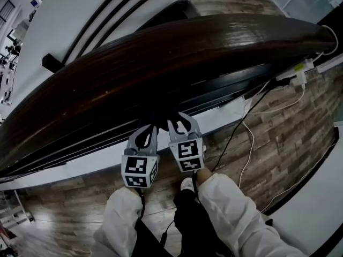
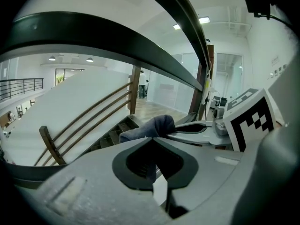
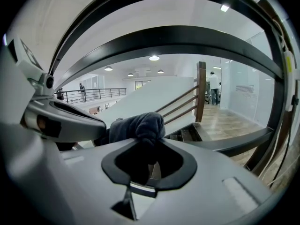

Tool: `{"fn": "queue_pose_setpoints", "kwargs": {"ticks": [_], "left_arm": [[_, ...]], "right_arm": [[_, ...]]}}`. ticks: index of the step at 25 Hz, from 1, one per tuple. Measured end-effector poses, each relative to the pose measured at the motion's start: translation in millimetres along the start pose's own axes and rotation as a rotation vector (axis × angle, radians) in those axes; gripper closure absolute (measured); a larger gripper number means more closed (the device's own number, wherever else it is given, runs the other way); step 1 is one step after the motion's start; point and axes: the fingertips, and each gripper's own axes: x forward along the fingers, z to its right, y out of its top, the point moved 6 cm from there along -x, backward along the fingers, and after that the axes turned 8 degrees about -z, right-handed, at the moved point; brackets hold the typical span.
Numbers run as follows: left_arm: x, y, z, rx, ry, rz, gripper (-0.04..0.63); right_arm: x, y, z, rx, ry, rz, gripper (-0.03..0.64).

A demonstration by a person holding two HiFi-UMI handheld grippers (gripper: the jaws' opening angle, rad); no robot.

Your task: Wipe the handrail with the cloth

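Head view: left hand-held gripper (image 1: pixel 152 128), right hand-held gripper (image 1: pixel 179 122) pinch cloth (image 3: pixel 140 125) below handrail (image 1: pixel 161 58).

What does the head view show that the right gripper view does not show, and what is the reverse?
Only the head view shows the brown top of the handrail, the white cables on the floor, the person's white sleeves and the marker cube of the right gripper. Only the right gripper view shows the dark cloth pinched in that gripper's claw, and people standing far off. Both show the left gripper close beside the right one, and the wooden floor.
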Motion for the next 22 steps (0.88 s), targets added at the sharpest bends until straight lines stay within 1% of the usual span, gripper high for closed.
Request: {"fn": "queue_pose_setpoints", "kwargs": {"ticks": [6,11,14,22], "left_arm": [[27,7,25,0.024,-0.024,-0.021,0.595],[53,14,50,0.043,-0.056,-0.030,0.595],[67,18,65,0.052,-0.078,-0.033,0.595],[106,35,109,0.077,-0.133,-0.033,0.595]], "right_arm": [[-6,-4,27,-0.005,0.002,0.019,0.535],[-12,-8,60,0.011,-0.022,0.031,0.537],[-17,-12,84,0.028,-0.052,0.036,0.537],[-34,-23,170,0.070,-0.157,0.032,0.537]]}}
